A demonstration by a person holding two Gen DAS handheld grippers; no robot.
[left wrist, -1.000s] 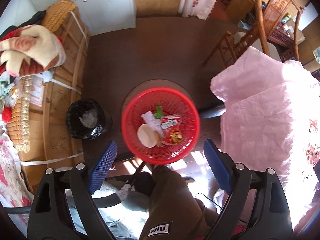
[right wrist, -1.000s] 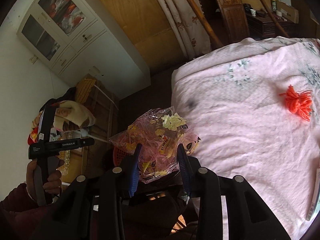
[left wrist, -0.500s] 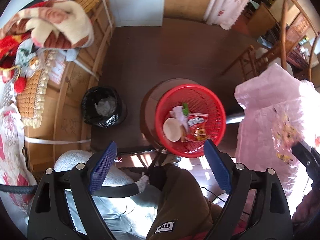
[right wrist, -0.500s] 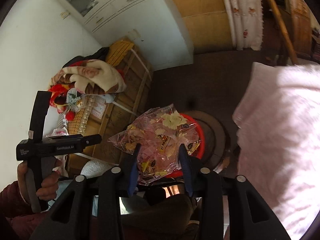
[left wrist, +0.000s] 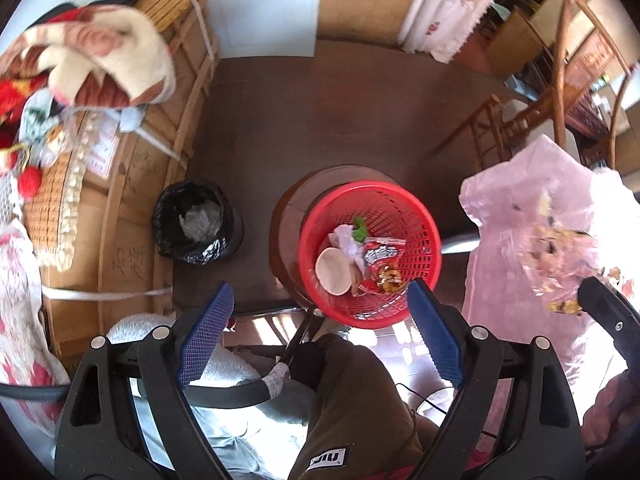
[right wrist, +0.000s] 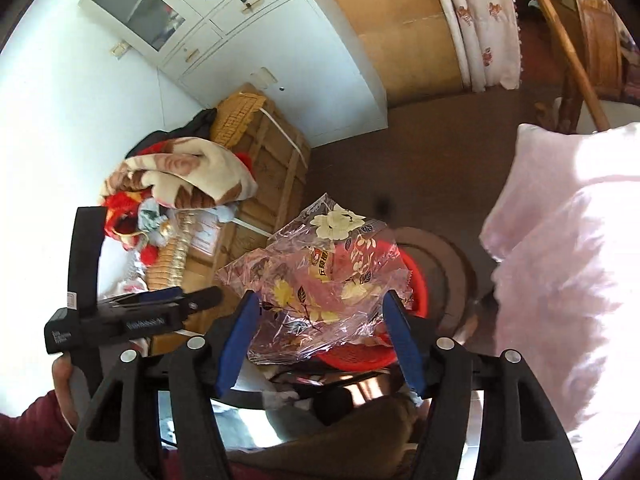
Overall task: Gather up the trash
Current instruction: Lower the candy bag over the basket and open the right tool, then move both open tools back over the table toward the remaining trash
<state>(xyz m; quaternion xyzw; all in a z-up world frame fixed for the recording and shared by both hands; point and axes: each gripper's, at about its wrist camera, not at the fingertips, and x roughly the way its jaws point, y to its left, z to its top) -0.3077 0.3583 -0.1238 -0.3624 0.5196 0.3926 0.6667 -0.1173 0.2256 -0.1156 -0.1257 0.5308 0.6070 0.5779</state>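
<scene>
The clear floral bag (right wrist: 320, 280) hides most of the red basket (right wrist: 416, 280); at 3 o'clock it is blurred.

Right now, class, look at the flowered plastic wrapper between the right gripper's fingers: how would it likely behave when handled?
The flowered plastic wrapper looks crumpled and see-through, so probably floppy and very light. Its glossy film suggests it may slip; the right gripper has just been opening around it above the red basket.

Open floor (left wrist: 320, 112): bare above the red basket (left wrist: 416, 216).
Left: black bin (left wrist: 192, 224), wooden crate (left wrist: 132, 184).
Right: pink bed (left wrist: 520, 208) close beside.
</scene>
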